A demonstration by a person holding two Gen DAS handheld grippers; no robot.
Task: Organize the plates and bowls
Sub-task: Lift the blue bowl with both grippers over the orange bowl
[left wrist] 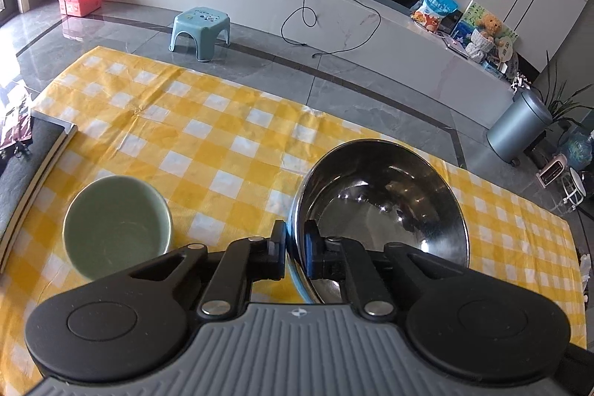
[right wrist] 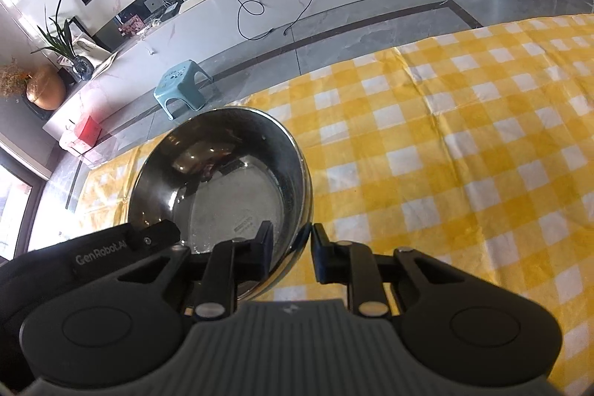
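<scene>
With my left gripper and right gripper both clamped on the steel bowl rim, nothing looks stacked yet; the green bowl sits apart.

right claw pinches steel bowl rim over checkered cloth.

Brightness: daylight is filling both views evenly.
Source: sun is coming in from the window side, washing out the left edge of the right wrist view.
Glare: the steel bowl is mirroring the room; the grey floor is shining pale.
Shadows: soft ones are lying on the checked cloth.
Distortion: the fisheye is bending the marble ledge and darkening the corners.
Focus: edges are blurring slightly.
</scene>
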